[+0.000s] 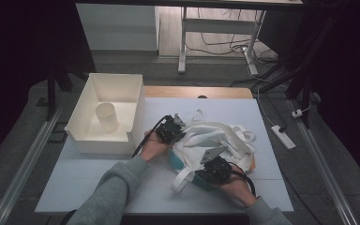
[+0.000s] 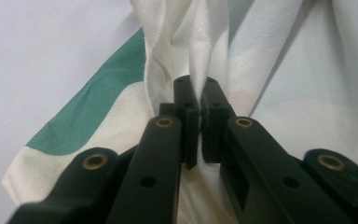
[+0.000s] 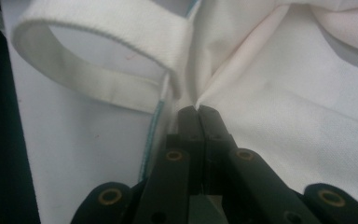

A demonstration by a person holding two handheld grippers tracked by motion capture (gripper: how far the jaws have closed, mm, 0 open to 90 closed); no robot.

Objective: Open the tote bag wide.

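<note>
From above, a white cloth bag (image 1: 215, 143) with a teal band lies crumpled in the middle of the pale counter (image 1: 84, 183), to the right of a white bin (image 1: 86, 117) that holds a small cup (image 1: 107, 116). The left hand-held gripper (image 1: 171, 130) sits at the bag's left edge, the right hand-held gripper (image 1: 214, 169) at its near edge; both forearms in grey sleeves come in from the bottom, hands wrapped around the bodies. The left gripper view adds the close detail: jaws pinched narrow on a gathered fold of the cloth, beside the teal band (image 2: 93, 112). The right gripper view shows its jaws pressed together on the fabric just below a looped white strap (image 3: 102, 56), with a thin teal seam alongside
</note>
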